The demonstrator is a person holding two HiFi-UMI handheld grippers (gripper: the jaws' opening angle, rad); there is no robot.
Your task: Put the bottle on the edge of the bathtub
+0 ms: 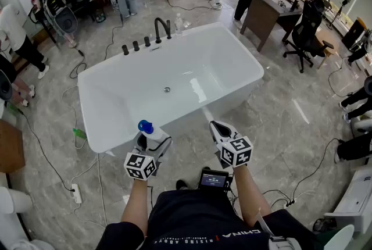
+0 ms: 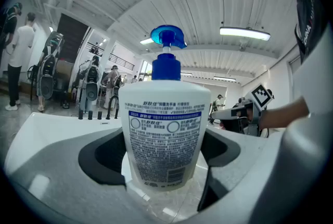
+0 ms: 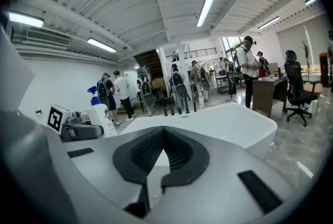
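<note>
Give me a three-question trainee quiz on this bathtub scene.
1. True or false: the right gripper holds the white pump bottle with a blue pump head.
2. Which gripper has the bottle between its jaws? A: left gripper. B: right gripper. C: neither.
3. Fill in: seen from the head view, the curved black tap stands on the ____ rim of the white bathtub.

Key: 1 false; 2 A; 3 far.
</note>
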